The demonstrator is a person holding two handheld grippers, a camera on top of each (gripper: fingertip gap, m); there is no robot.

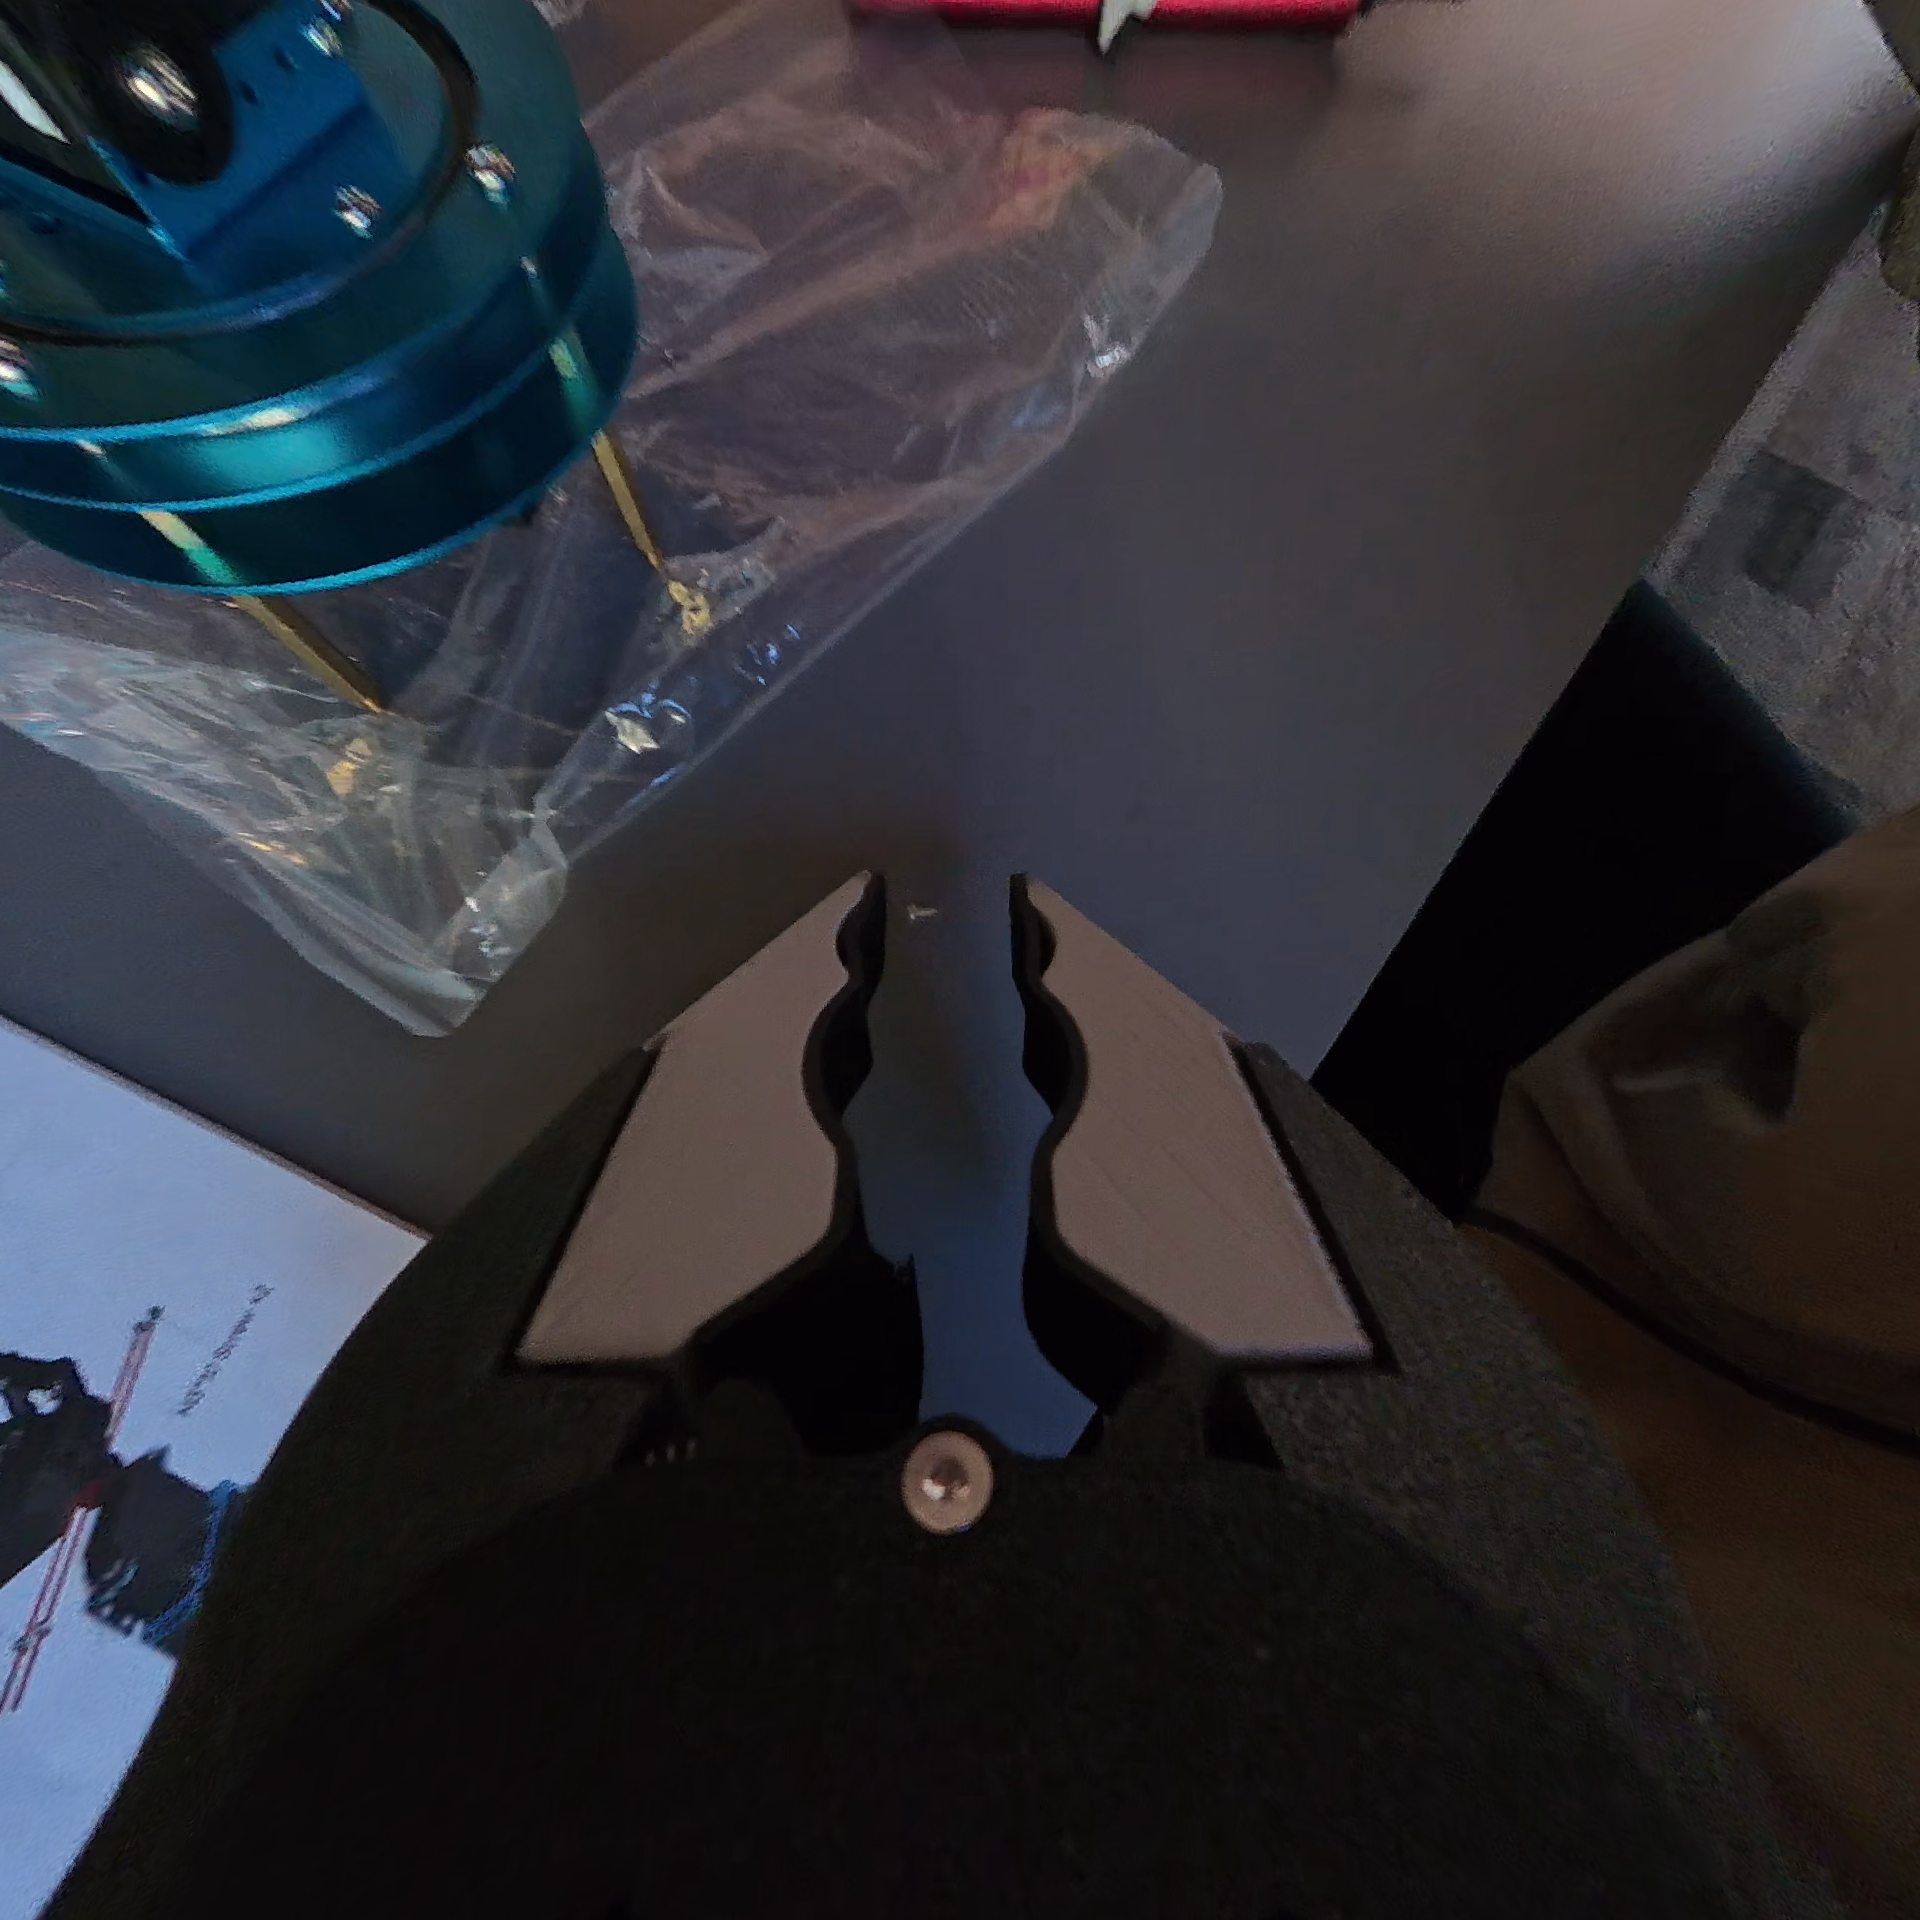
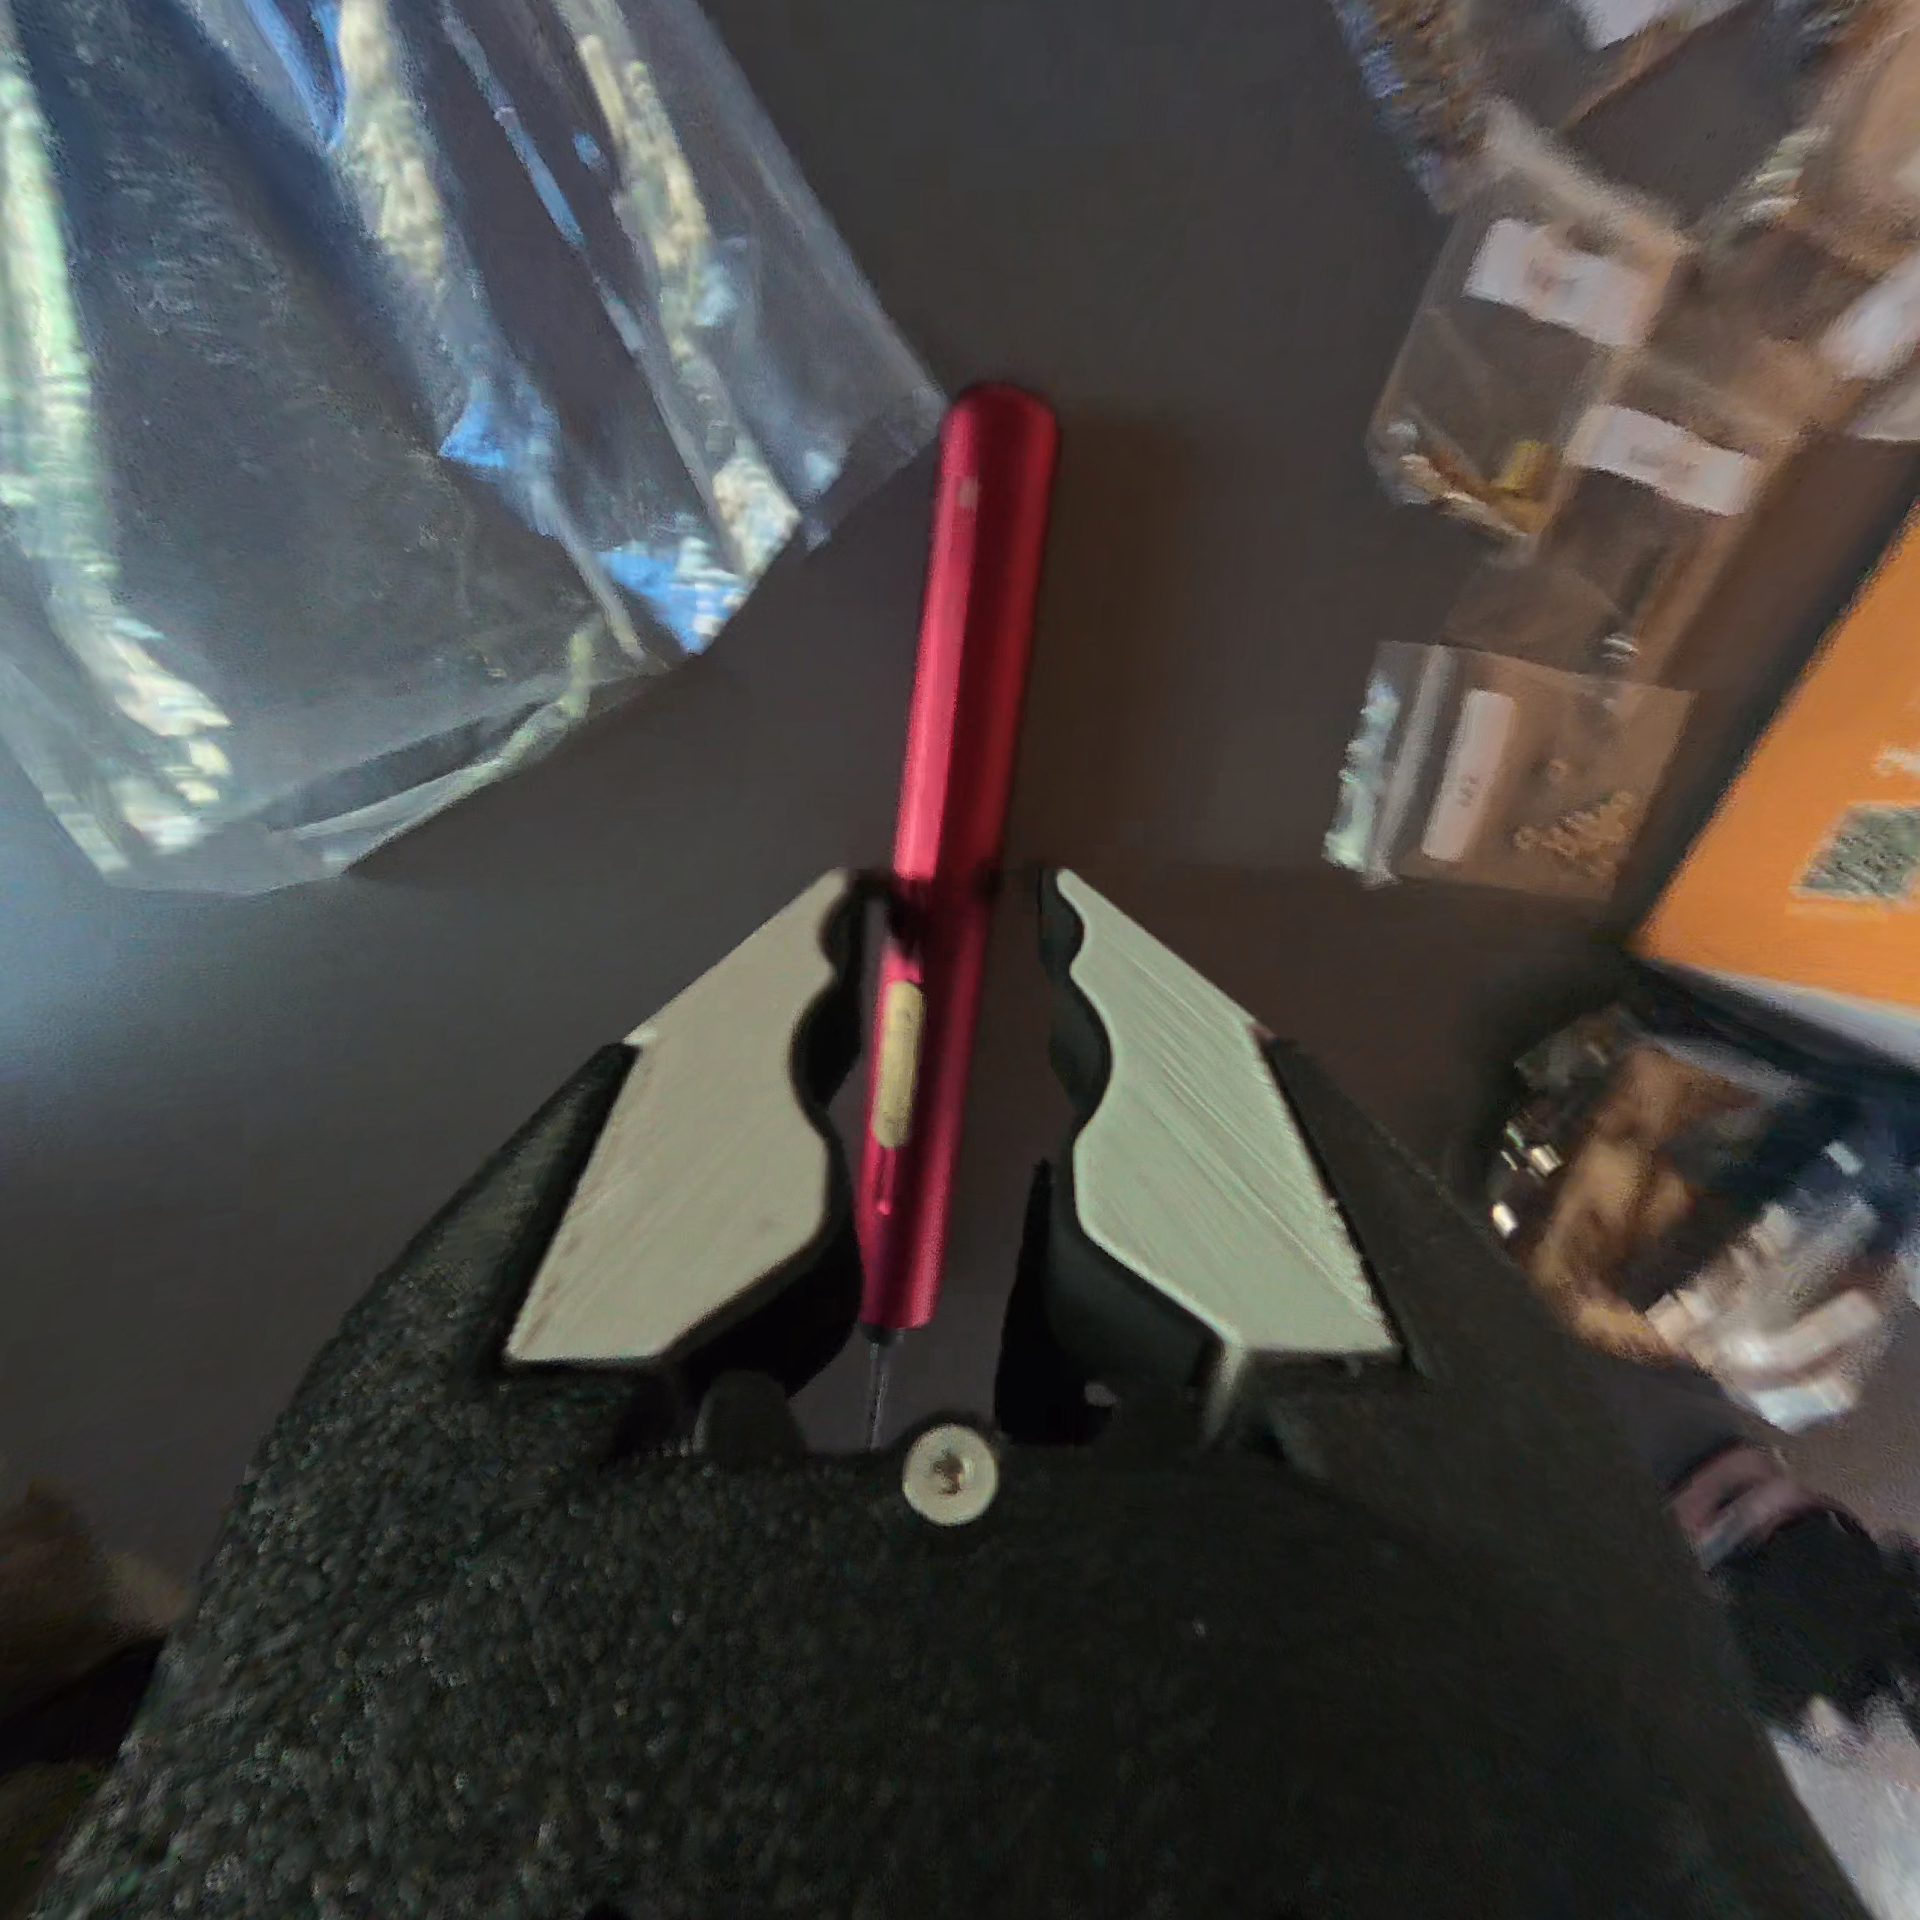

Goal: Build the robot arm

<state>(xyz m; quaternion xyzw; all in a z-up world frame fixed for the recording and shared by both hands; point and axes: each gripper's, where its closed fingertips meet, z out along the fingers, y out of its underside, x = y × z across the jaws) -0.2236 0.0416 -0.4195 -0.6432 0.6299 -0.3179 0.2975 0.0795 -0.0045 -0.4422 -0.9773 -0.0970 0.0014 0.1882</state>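
My right gripper [image 2: 951, 883] is open, with its jaws on either side of a red pen-shaped screwdriver [image 2: 982, 623]. The tool lies lengthwise along the gap on the dark table [image 2: 1195, 520], thin bit end pointing back toward the camera. It sits close against the left finger [image 2: 707, 1122], and a gap shows at the right finger [image 2: 1195, 1143]. My left gripper [image 1: 948, 883] is open and empty, low over bare dark table [image 1: 1247, 520]. A blue metal round assembly [image 1: 312, 312] with brass standoffs stands at its upper left on a clear plastic bag [image 1: 831, 312].
A clear plastic bag [image 2: 312, 468] lies left of the screwdriver. Small labelled parts bags [image 2: 1507, 758] and an orange box [image 2: 1818, 779] are on the right. A printed sheet [image 1: 156, 1351] lies at lower left, a red case [image 1: 1039, 8] at the far edge, the table edge [image 1: 1558, 675] to the right. My hands' fingertips stand some 30 cm from each other. My right gripper is the nearer one to the red pen-shaped screwdriver [image 2: 982, 623]: about 4 cm, against 30 cm.
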